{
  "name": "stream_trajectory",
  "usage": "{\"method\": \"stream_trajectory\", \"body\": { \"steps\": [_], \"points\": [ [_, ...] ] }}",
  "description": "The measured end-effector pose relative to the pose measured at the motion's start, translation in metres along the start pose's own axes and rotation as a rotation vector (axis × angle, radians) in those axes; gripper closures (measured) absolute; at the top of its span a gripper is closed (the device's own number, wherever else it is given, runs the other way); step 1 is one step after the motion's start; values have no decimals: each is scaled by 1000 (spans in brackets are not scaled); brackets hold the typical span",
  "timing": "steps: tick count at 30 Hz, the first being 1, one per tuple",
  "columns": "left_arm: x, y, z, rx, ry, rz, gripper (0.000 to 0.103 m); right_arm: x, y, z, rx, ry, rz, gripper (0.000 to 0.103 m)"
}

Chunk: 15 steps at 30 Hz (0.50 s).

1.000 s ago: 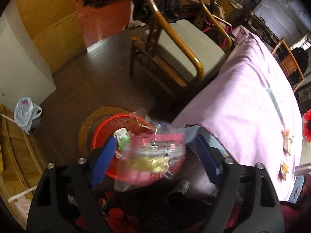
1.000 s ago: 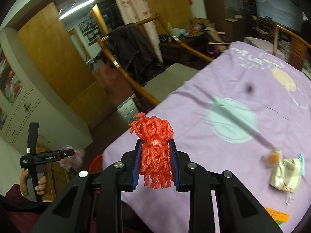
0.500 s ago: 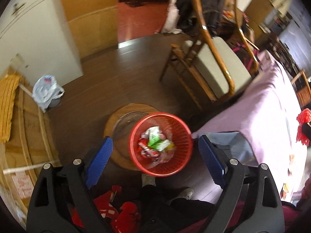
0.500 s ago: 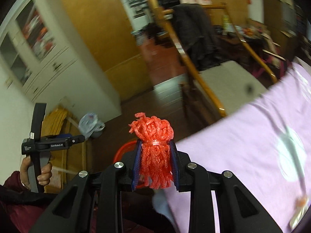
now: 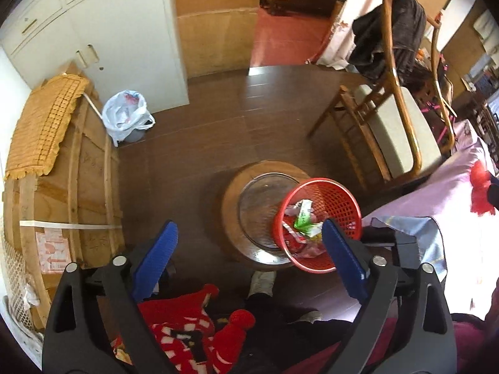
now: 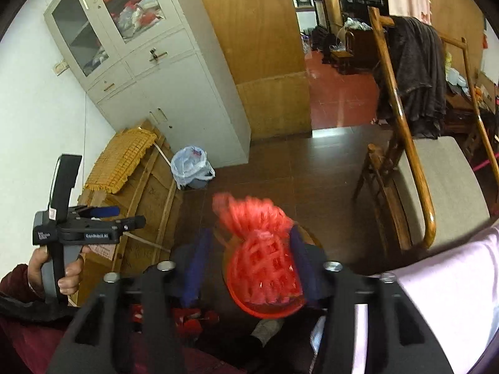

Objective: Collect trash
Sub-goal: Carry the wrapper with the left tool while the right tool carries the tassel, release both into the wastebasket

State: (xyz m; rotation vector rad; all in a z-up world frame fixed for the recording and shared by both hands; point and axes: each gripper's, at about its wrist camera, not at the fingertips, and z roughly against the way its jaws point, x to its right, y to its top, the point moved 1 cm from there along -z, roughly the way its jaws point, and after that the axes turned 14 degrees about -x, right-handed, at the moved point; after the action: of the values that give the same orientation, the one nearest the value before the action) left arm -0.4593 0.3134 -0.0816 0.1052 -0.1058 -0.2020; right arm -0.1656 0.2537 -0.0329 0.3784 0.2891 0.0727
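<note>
The left gripper (image 5: 249, 255) hangs over the floor with its fingers (image 5: 154, 258) wide, opening and empty, just left of the red mesh wastebasket (image 5: 338, 198), which stands on a round wooden stool (image 5: 232, 187) beside the counter (image 5: 455, 193) and already holds crumpled wrappers (image 5: 304, 221). The right gripper (image 6: 249, 265) is opening over that basket with the red foam fruit net (image 6: 259, 243), a bunched, motion-blurred lattice, loose between its fingers (image 6: 195, 268). Best practice: keep the fingers centred above the rim until the net drops clear.
</note>
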Motion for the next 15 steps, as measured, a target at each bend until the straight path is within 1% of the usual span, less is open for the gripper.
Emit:
{"method": "stream_trajectory", "body": {
  "steps": [4, 7, 15],
  "points": [
    [8, 7, 1, 6, -5, -26, 11, 1, -2, 5, 23, -16, -14, 50],
    [21, 14, -1, 7, -19, -75, 11, 12, -11, 12, 34, -34, -65, 50],
    [82, 28, -6, 14, -49, -247, 11, 51, -48, 39, 87, -88, -229, 50]
  ]
}}
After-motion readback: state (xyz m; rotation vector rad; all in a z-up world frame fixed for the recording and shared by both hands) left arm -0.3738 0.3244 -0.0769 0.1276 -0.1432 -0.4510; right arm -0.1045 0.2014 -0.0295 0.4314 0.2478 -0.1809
